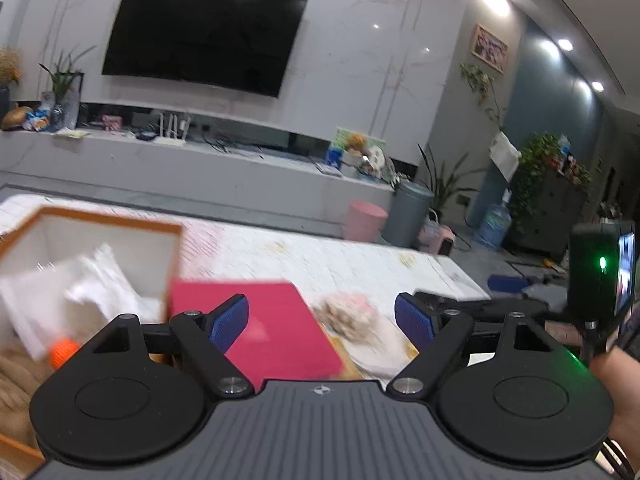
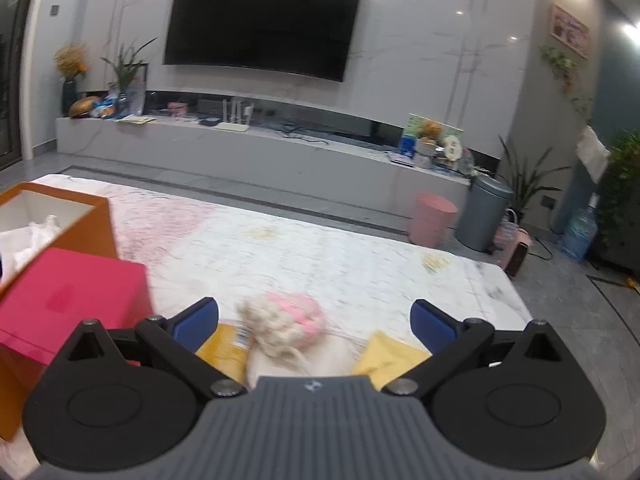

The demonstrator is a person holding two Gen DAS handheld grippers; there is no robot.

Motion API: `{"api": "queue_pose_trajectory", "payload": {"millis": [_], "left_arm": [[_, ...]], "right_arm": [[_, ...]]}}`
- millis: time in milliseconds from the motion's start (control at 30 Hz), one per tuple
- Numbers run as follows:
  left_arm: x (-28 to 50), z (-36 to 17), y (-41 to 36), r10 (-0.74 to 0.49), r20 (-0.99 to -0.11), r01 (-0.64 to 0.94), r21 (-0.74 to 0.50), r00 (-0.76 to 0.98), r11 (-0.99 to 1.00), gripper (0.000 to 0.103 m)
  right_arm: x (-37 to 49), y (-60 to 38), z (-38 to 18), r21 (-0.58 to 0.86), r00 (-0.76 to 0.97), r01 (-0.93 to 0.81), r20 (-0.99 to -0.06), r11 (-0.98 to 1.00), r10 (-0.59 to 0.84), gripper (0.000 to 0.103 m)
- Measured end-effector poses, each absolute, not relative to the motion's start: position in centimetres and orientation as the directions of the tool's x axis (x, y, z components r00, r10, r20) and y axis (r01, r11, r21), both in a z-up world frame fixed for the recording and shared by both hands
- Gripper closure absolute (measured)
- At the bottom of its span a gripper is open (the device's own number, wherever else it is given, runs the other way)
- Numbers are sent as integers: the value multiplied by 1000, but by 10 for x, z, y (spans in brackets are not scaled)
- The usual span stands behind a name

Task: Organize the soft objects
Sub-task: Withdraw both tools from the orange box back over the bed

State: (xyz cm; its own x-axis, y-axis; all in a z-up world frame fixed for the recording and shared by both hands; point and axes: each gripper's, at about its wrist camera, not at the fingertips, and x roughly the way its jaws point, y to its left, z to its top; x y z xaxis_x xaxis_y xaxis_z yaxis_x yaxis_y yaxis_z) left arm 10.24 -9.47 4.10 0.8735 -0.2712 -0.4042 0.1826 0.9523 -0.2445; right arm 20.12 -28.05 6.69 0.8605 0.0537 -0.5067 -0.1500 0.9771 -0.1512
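On the patterned tabletop, leftmost: one orange box, open-topped, with white soft items and an orange ball inside; a pink-red box touching its near side. Centre: a cream-and-pink knitted bundle lying on flat yellow packets, just beside the pink-red box, nothing blocking it. Both tools, left gripper and right gripper, hang above with jaws spread wide and empty; beyond, a pink bin and grey bin on the floor.
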Motion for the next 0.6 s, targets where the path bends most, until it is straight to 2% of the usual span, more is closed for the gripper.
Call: {"api": "queue_pose_trajectory", "payload": {"millis": [200, 367, 467, 600], "left_arm": [[99, 11, -132, -338, -432, 249, -251, 836, 936, 6], [96, -19, -150, -312, -422, 265, -167, 851, 950, 6], [93, -34, -155, -316, -432, 274, -159, 844, 948, 6], [84, -49, -160, -335, -423, 305, -139, 842, 942, 6]], "right_arm": [[184, -324, 38, -95, 869, -135, -490, 986, 71, 3], [197, -349, 0, -5, 823, -135, -558, 991, 109, 3], [214, -349, -14, 6, 811, -116, -576, 993, 98, 3], [220, -349, -30, 138, 798, -93, -582, 986, 156, 3]]}}
